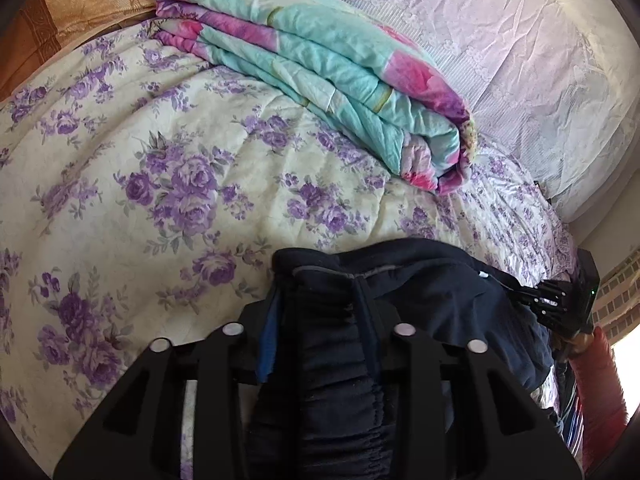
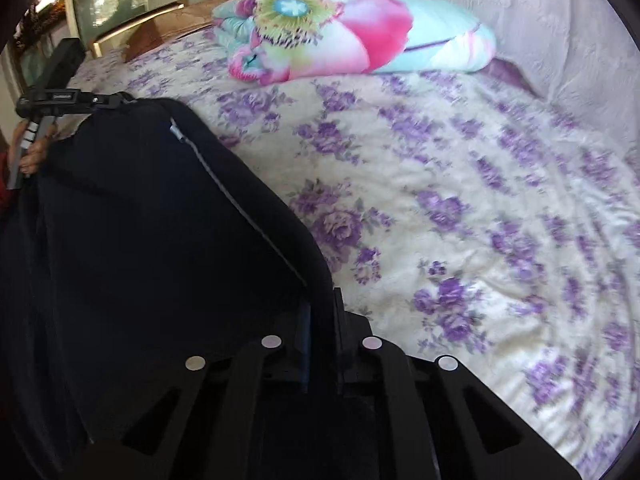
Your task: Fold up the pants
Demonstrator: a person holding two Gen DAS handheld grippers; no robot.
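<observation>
**Holding dark pants up over the bed**

Gripping one pair of dark navy elastic-waist pants, the left gripper and right gripper are each clamping a waistband end above the floral purple-and-cream bedspread. Bunched cloth may be slipping loose; uneven pulling risks a crooked fold. One folded turquoise-and-pink quilt is lying near the bed's far edge.

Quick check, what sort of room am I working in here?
Most likely a bedroom: a bed under a purple-flowered bedspread, a folded quilt on it, and a headboard at one end.
</observation>
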